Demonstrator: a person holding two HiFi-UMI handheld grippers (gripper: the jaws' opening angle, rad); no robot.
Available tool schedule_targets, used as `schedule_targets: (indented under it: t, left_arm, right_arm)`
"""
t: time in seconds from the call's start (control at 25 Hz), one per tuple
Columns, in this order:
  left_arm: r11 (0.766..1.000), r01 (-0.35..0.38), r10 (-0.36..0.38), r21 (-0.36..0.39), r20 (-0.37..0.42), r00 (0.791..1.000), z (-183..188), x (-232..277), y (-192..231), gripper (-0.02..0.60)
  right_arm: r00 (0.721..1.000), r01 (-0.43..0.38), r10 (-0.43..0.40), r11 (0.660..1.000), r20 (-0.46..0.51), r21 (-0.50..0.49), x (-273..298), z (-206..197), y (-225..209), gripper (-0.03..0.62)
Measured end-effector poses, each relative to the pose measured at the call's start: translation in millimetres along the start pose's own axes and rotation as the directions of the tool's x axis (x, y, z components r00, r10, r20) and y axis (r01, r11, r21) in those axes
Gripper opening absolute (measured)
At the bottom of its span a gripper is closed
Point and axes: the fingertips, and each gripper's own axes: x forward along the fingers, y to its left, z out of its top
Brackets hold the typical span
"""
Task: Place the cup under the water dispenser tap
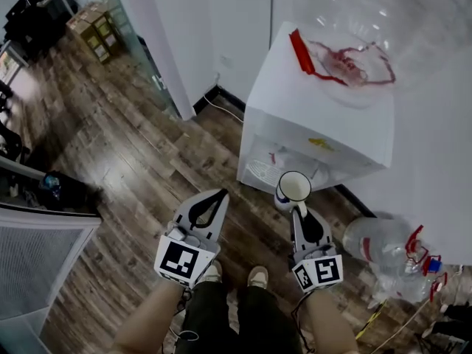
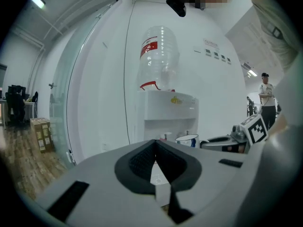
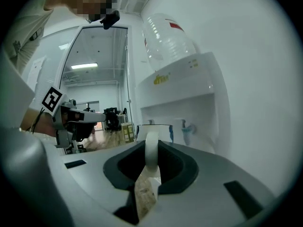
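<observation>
Two grippers hang in front of the water dispenser [image 1: 317, 109]. The right gripper [image 1: 298, 207] is clamped on the handle [image 3: 151, 148] of the white cup [image 1: 293, 187], holding it upright just before the dispenser's recess, not yet under the tap [image 3: 188, 128]. The left gripper [image 1: 220, 194], off to the dispenser's side, has its jaws closed on nothing.
</observation>
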Motion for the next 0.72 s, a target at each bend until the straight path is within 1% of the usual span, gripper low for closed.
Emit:
schedule_targets:
  t: [0.16, 0.32, 0.48, 0.64, 0.72]
  left_arm:
    - [1.000, 0.004, -0.004, -0.002, -0.009, 1.000, -36, 21, 10, 0.006]
    - [1.000, -0.012, 0.012, -0.007, -0.034, 0.999, -65, 33, 22, 0.005]
    - [1.000, 0.004, -0.004, -0.011, -0.043, 0.999, -87, 45, 28, 0.006]
    - [1.000, 0.024, -0.025, -0.013, -0.076, 0.997, -104, 50, 29, 0.006]
    - [0.999, 0.030, -0.032, -0.020, -0.087, 0.996, -110, 52, 29, 0.006]
  right_arm:
    - [1.000, 0.017, -0.017, 1.000, -0.007, -0.005, 25, -39, -16, 0.061]
    - [1.000, 0.029, -0.030, 0.999, -0.008, -0.022, 45, -69, -29, 0.061]
    - [0.998, 0.059, -0.059, 0.998, 0.006, -0.021, 66, -93, -43, 0.061]
    - [0.998, 0.062, -0.061, 0.998, 0.028, -0.033, 75, -114, -41, 0.061]
    - [0.997, 0.071, -0.068, 0.996, 0.044, -0.058, 78, -121, -39, 0.063]
